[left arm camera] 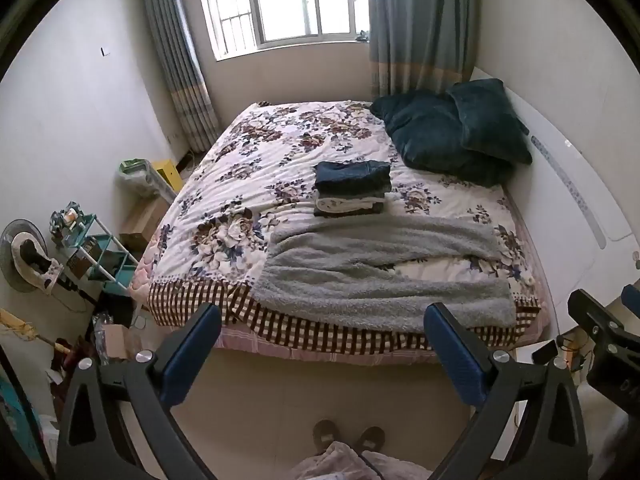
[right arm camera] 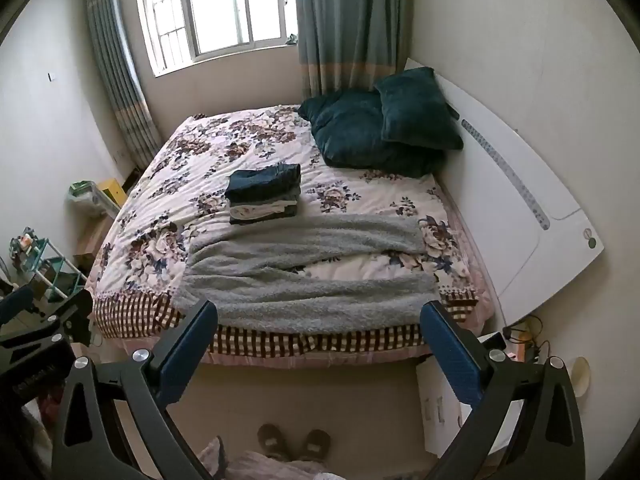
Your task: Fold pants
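Both my left claw (left arm camera: 322, 344) and right claw (right arm camera: 320, 340) gape empty above the floor; grey pants (left arm camera: 384, 276) lie unfolded on the bed (left arm camera: 240, 184), so next I reach for them.

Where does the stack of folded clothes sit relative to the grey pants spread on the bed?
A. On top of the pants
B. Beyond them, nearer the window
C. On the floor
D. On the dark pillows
B: the stack of folded clothes rests on the floral quilt, past the far edge of the grey pants, toward the window.
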`<state>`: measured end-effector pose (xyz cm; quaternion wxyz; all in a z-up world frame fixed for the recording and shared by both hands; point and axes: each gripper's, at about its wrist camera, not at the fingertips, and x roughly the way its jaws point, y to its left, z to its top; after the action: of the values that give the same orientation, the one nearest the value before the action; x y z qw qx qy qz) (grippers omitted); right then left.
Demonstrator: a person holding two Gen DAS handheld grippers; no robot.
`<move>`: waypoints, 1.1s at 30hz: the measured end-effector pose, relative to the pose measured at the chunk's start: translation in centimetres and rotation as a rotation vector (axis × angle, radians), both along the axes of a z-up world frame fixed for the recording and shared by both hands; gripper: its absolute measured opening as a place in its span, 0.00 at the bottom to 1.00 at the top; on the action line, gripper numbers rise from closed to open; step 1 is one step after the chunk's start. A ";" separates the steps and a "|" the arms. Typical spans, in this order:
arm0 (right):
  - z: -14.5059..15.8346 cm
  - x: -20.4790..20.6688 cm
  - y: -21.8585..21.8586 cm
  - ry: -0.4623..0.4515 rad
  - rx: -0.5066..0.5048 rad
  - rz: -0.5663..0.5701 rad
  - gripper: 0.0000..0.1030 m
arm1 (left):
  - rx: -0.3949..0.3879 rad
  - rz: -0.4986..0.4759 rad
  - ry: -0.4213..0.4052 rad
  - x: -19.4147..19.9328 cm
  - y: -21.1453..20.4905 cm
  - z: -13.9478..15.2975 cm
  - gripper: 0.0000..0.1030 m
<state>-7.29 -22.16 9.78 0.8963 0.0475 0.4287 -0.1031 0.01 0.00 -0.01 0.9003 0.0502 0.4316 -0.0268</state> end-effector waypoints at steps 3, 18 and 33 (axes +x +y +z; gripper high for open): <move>0.0 0.1 -0.1 0.003 0.009 0.001 1.00 | -0.007 -0.002 0.004 0.0 0.0 0.0 1.00; 0.0 0.4 -0.4 0.002 0.004 -0.001 1.00 | -0.005 -0.002 -0.005 0.6 -0.4 0.1 1.00; 0.2 1.0 -0.7 -0.002 0.002 -0.001 1.00 | -0.013 0.004 -0.022 1.1 -1.2 1.0 1.00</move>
<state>-6.33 -22.86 9.99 0.8966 0.0486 0.4279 -0.1032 1.12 -1.15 0.96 0.9054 0.0438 0.4214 -0.0270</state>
